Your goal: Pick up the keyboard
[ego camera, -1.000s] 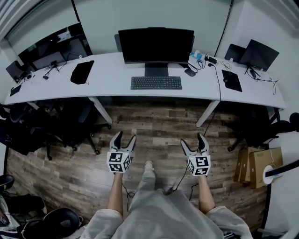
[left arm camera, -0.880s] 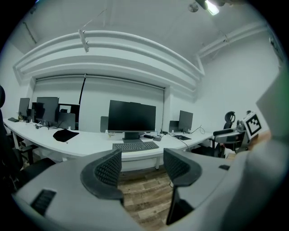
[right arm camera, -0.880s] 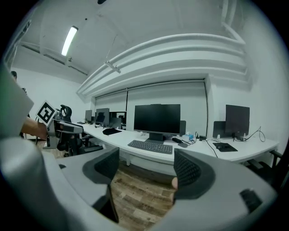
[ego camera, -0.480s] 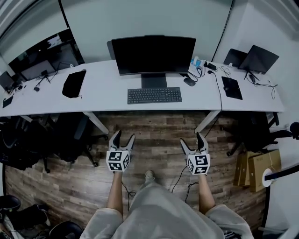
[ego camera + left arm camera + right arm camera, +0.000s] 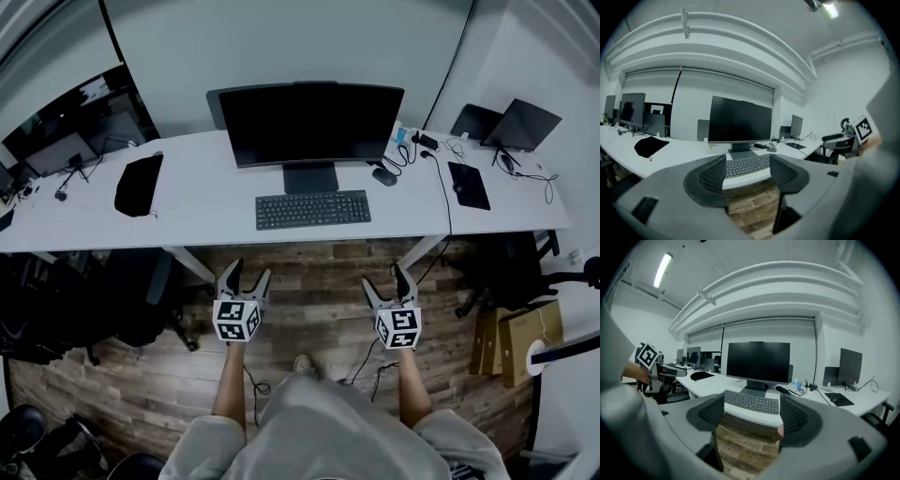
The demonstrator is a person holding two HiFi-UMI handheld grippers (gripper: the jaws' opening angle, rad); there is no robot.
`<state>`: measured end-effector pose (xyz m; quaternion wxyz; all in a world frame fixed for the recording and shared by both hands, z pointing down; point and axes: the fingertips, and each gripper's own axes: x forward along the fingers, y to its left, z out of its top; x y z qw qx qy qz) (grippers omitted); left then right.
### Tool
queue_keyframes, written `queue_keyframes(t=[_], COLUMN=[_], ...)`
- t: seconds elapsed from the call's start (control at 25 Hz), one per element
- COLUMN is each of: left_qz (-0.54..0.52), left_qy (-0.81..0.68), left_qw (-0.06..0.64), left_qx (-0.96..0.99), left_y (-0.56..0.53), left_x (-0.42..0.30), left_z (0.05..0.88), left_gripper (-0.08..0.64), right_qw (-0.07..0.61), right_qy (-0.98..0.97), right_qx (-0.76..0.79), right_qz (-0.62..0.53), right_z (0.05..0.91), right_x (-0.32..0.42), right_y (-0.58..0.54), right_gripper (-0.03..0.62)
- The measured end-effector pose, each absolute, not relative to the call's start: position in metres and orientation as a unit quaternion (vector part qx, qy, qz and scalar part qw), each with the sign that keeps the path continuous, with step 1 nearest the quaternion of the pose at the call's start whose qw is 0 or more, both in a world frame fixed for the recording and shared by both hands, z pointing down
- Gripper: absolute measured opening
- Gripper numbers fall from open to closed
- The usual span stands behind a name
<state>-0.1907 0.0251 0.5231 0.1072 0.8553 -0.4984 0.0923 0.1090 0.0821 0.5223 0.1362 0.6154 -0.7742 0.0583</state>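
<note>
- Two claws out front, left claw (image 5: 249,272) and right claw (image 5: 385,278), side by side over the floor (image 5: 309,295). Both are released: the jaws are spread and only floor and counter edge show in each gap.
- Claw build: curved grey shells with dark ribbed pads inside, and a marker cube on the back of each.
- Floor between the person and the counter is wood-look plank, matte and mottled brown.
- Counter (image 5: 202,202) is white, smooth and long, on angled white legs.
- Keyboard (image 5: 313,209) lies flat near the counter's front edge, square to it and just before the monitor's stand. It is well apart from both claws.
- Keyboard is black, a thin long rectangle with low keys. It looks like rigid plastic, probably light. No cable can be made out.
- Step judged: the approach, with nothing gripped yet and the pick-up not begun.
- Next move calls for bringing both claws up to the counter, one to each short end, low enough for the pads to catch the thin edges. The slim profile gives little to bite, so an even pinch on both sides matters.
- Behind it: monitor (image 5: 307,122), dark and glossy, and a mouse (image 5: 383,175) to its right.
- Off to the left, a limp black pouch (image 5: 138,185).
</note>
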Motion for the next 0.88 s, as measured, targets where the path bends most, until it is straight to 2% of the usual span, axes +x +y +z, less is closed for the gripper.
queue_keyframes(t=[0.88], left_qz=[0.104], left_qy=[-0.486], left_qw=[0.12], left_qx=[0.86], left_y=[-0.05], left_x=[-0.187], left_z=[0.546], left_gripper=[0.268], right_qw=[0.142], right_qy=[-0.76], right_qx=[0.63], right_qz=[0.075], right_z=[0.545], right_x=[0.118], right_y=[0.019], right_gripper=[0.356])
